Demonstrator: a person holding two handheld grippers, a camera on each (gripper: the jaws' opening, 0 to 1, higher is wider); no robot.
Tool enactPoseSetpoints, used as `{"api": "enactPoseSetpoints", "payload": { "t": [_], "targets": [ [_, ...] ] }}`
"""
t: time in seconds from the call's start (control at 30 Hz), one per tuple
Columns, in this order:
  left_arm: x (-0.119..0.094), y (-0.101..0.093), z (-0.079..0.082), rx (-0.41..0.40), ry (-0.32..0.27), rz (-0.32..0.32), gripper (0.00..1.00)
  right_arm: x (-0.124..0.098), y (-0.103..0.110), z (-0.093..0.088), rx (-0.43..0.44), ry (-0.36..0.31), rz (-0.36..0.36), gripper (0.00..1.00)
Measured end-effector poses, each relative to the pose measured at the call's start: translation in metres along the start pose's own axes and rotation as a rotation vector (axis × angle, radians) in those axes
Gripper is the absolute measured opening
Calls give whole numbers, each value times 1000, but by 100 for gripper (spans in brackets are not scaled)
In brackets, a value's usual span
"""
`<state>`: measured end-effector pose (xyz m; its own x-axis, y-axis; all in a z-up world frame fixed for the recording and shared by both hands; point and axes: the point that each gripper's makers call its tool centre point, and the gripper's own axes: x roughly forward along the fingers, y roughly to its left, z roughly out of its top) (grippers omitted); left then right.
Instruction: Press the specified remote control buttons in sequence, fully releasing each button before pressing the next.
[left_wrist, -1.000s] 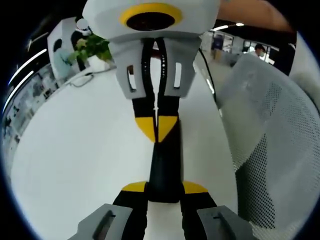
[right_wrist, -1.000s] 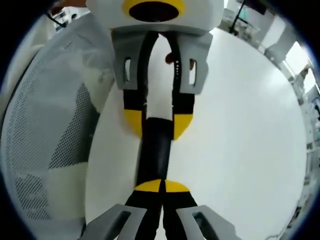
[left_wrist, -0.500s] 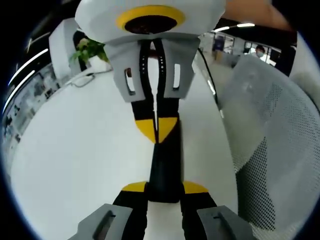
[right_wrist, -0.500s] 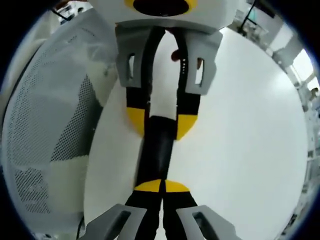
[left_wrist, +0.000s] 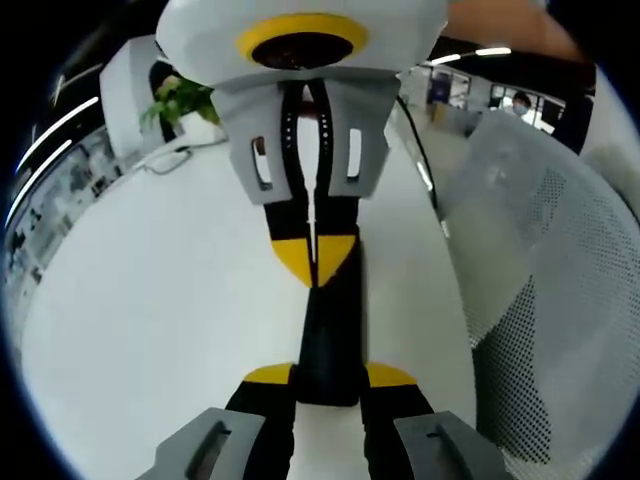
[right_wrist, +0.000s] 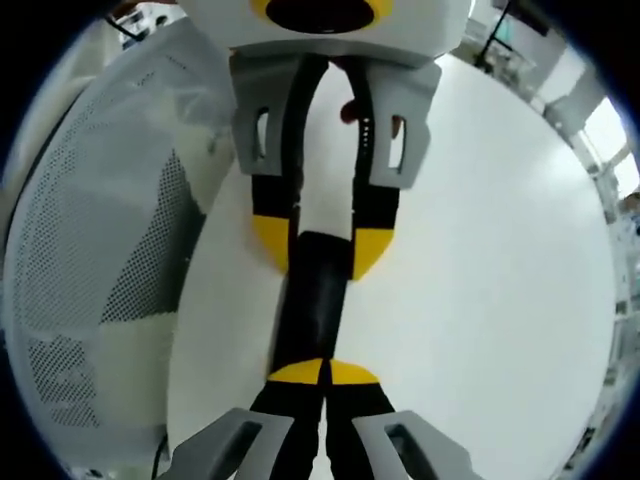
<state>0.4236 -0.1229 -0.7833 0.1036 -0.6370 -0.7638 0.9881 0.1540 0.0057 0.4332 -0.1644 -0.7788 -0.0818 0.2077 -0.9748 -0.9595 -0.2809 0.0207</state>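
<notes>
Gripping the black remote control (left_wrist: 328, 340) by its near end, the left tongs (left_wrist: 329, 378) pinch it from both sides. The right tongs (right_wrist: 322, 373) are pressed together with their yellow tips meeting on the remote's other end (right_wrist: 312, 310), seemingly on a button, though the contact is hidden. Each pair of tongs faces the other head-on. Beneath lies a plain white table (left_wrist: 150, 300). A white mesh chair (left_wrist: 540, 290) stands beside it, and a potted plant (left_wrist: 180, 100) sits at the table's far edge.
</notes>
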Motion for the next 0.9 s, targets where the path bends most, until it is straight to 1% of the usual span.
{"api": "enactPoseSetpoints", "payload": {
  "t": [0.13,0.5,0.63,0.77,0.9],
  "targets": [
    [0,0,0,-1,-5,0,24,-1,0,-1,15,-15,-8,0],
    [0,1,1,-3,-11,0,24,-2,-1,0,92,-72,-37,0],
    [0,0,1,-3,-11,1,24,-3,0,-3,99,-68,-41,0],
    [-1,0,1,-5,-15,2,24,-8,3,-2,126,-75,-32,0],
    [-1,0,1,-1,-13,1,24,-8,7,-1,110,-61,-27,0]
  ]
}}
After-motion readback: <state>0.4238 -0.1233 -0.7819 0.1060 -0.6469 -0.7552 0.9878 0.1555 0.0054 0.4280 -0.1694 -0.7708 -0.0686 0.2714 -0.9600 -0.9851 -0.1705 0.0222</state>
